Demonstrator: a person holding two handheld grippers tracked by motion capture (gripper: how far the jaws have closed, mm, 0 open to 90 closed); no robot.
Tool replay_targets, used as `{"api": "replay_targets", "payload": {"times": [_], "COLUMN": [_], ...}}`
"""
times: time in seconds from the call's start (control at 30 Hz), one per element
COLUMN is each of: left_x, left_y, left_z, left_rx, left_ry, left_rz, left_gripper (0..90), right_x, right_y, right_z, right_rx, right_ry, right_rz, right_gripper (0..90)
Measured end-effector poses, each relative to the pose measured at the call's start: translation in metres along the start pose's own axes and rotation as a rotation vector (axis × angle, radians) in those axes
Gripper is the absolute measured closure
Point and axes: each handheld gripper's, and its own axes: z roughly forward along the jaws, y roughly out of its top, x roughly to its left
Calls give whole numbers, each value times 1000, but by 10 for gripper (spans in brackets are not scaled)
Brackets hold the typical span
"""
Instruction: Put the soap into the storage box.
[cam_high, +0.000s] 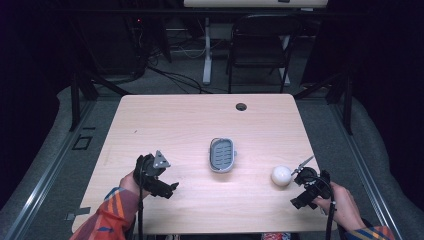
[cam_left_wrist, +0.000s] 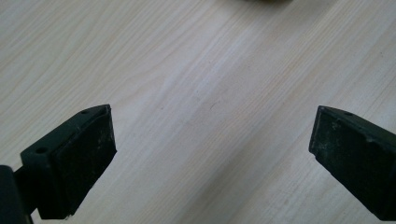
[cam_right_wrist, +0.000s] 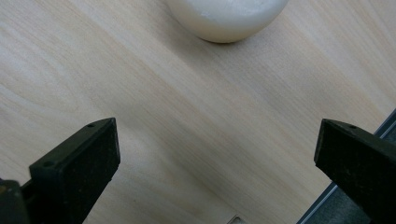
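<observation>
The white ball (cam_high: 281, 175) rests on the worktop (cam_high: 190, 120) toward the near right corner, just beside the right tongs (cam_high: 300, 175) and on their forward-left side as the high view shows it. In the right gripper view the ball (cam_right_wrist: 229, 18) sits at the top edge, ahead of the jaws and slightly left of the centre line between them. It is round, so it has no long axis to align with; any approach angle offers the same width.

The right tongs (cam_right_wrist: 217, 154) stand wide apart with bare worktop between the pads and nothing held. The ball lies beyond the tips, not between them. Judged from this, the coming move is a short advance straight along the jaw line, with a slight correction to the left, until the ball is centred between the pads.

The grey oval dish (cam_high: 222, 154) lies near the middle of the worktop, well apart from the ball and to its left in the high view.

The left tongs (cam_high: 167, 187) are on the near left side, farther from the ball than the dish is. In the left gripper view the left tongs (cam_left_wrist: 212, 140) are also wide apart over bare wood, empty. The right hand (cam_high: 342, 205) is clearly the nearer one for this pick.
</observation>
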Motion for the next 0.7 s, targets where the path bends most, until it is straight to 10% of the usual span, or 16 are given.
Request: {"api": "replay_targets", "payload": {"times": [0.7], "left_x": [-1], "left_y": [-1], "left_z": [0], "left_rx": [7], "left_ry": [5], "left_rz": [3], "left_gripper": [4], "right_x": [2], "right_y": [8], "right_z": [3], "right_rx": [45], "right_ry": [-14], "right_rz": [-52], "right_gripper": [0]}}
